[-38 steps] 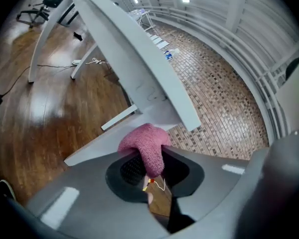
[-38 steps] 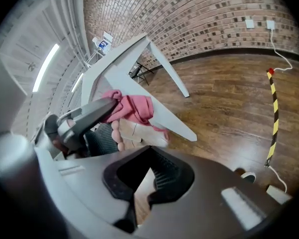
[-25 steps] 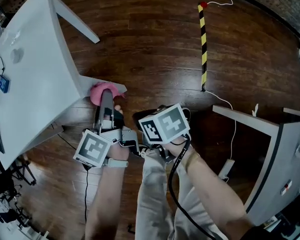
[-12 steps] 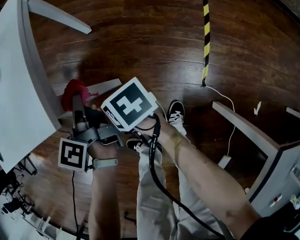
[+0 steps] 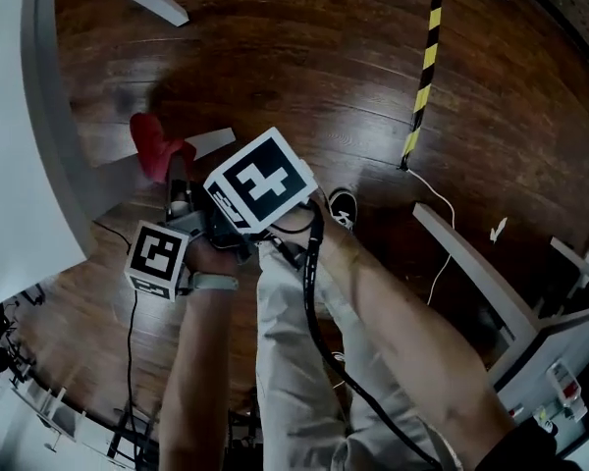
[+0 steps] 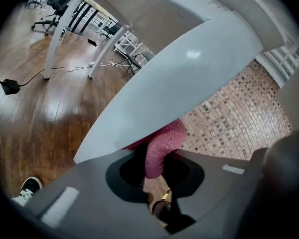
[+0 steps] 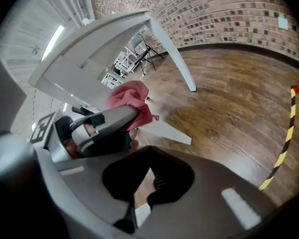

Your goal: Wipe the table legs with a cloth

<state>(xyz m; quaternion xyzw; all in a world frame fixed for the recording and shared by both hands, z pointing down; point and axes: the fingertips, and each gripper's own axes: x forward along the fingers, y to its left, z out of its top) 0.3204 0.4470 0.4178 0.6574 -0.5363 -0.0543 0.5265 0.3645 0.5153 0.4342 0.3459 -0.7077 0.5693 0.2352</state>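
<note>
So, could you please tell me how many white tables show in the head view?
2. One table fills the left edge, with the red cloth at its leg; the other table stands at the lower right. More may lie outside the frame.

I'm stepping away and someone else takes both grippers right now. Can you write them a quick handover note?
Left gripper: shut on the pink cloth, which lies against the near table leg.
Right gripper: shut, empty, close beside the left.
Done: how much is wiped does not show.
Left: probably the rest of this leg, then the far leg.
</note>
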